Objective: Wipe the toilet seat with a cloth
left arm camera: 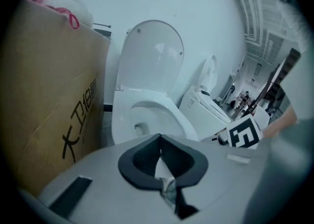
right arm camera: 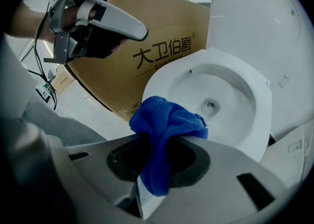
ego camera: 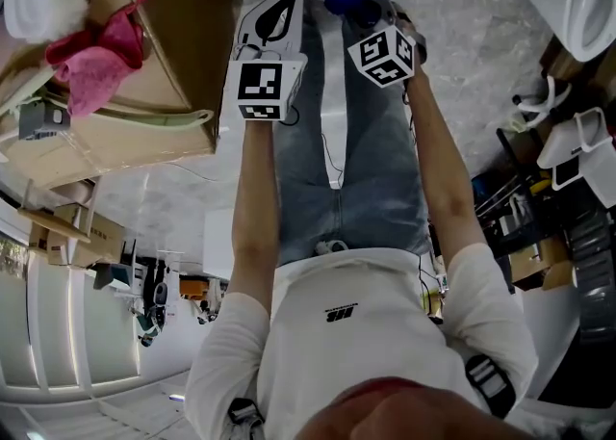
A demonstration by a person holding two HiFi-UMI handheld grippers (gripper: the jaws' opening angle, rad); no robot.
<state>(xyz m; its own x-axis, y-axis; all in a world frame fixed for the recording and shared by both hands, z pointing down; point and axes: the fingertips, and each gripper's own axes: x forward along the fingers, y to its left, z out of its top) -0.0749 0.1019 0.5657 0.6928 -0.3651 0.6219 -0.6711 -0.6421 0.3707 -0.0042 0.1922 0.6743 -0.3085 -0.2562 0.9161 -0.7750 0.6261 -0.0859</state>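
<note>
Our right gripper (right arm camera: 158, 161) is clamped on the blue cloth (right arm camera: 169, 120), bunched at the near rim of the white toilet seat (right arm camera: 257, 105) — its lid (right arm camera: 255, 17) raised. Our left gripper (left arm camera: 161, 166) hangs beside the cardboard box (left arm camera: 49, 95), jaws pressed together, empty.

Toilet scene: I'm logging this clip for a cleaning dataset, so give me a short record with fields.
right gripper: shut on blue cloth
left gripper: shut, empty, raised clear of the seat
cloth position: at the near edge of the toilet seat; contact unclear
lid: raised
to the side: cardboard box
</note>
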